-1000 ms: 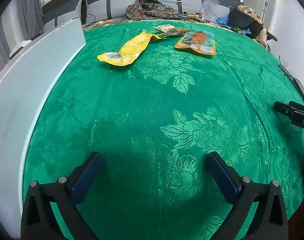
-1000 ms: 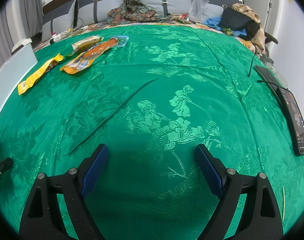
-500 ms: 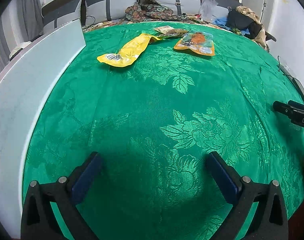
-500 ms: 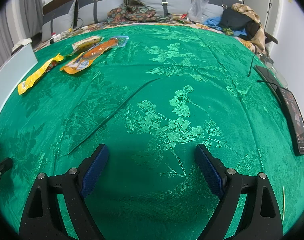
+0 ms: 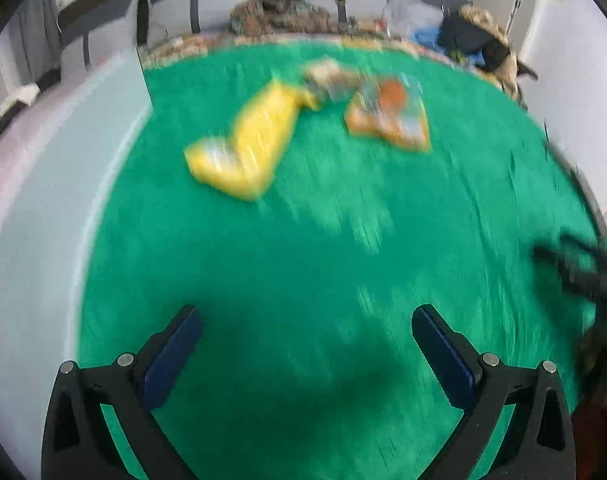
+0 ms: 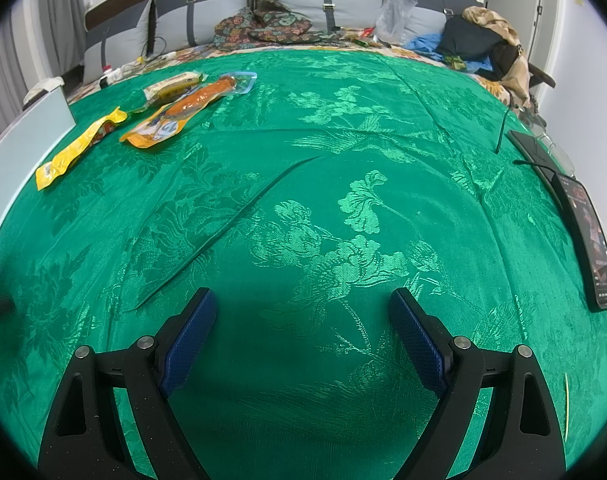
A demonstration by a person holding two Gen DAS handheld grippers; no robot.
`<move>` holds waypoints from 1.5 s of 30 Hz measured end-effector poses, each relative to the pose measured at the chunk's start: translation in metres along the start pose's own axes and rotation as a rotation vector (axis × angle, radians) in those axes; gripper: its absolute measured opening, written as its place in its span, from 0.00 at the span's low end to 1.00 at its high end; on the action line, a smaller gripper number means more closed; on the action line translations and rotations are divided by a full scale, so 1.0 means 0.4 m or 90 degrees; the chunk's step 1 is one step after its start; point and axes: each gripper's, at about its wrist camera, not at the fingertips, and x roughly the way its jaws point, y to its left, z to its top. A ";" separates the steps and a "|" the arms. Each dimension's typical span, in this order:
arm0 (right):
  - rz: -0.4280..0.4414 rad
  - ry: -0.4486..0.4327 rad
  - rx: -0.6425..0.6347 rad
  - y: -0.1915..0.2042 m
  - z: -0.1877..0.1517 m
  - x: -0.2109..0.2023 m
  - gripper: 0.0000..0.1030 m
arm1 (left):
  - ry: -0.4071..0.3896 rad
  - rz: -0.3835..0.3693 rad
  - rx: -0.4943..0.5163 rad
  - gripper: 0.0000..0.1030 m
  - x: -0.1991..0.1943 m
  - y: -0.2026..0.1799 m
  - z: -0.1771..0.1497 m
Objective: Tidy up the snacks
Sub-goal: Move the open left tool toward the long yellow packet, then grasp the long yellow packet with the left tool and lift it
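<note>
Three snack packets lie on the green cloth. A yellow packet [image 5: 243, 148] [image 6: 77, 146], an orange-and-clear packet [image 5: 389, 114] [image 6: 187, 110] and a pale packet [image 5: 329, 76] [image 6: 173, 84] lie far ahead of my left gripper [image 5: 307, 332], which is open and empty above the cloth. The left wrist view is motion-blurred. My right gripper [image 6: 303, 316] is open and empty, low over the cloth, with the packets far off to its upper left.
A white box [image 5: 43, 200] [image 6: 19, 144] stands along the left edge of the green cloth [image 6: 343, 140]. A black phone [image 6: 591, 240] with a cable lies at the right edge. Pillows and clothes [image 6: 271, 24] lie beyond the cloth.
My left gripper has moved forward toward the snack packets, which now look larger and blurred. My right gripper has not moved.
</note>
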 end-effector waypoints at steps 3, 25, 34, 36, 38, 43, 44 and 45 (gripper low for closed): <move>0.000 0.000 0.000 0.000 0.000 0.000 0.88 | 0.004 -0.011 -0.015 1.00 0.028 0.054 0.122; 0.002 0.000 0.001 0.003 -0.001 -0.002 0.89 | 0.059 0.065 -0.117 0.47 0.199 0.178 0.187; 0.002 0.000 0.001 0.003 -0.001 -0.001 0.89 | 0.037 0.060 -0.091 0.69 0.126 0.121 0.034; 0.002 0.000 0.001 0.003 -0.001 -0.001 0.89 | 0.026 0.073 -0.072 0.80 0.137 0.115 0.030; 0.002 0.000 0.001 0.003 -0.001 -0.001 0.89 | 0.009 0.088 -0.057 0.88 0.143 0.111 0.026; 0.002 0.000 0.001 0.003 -0.001 -0.001 0.89 | -0.013 0.097 -0.087 1.00 0.150 0.148 0.016; 0.002 0.000 0.001 0.002 0.000 -0.001 0.89 | -0.018 0.098 -0.087 1.00 0.150 0.148 0.015; 0.002 0.000 0.001 0.002 0.000 -0.001 0.89 | -0.021 0.099 -0.086 1.00 0.149 0.147 0.013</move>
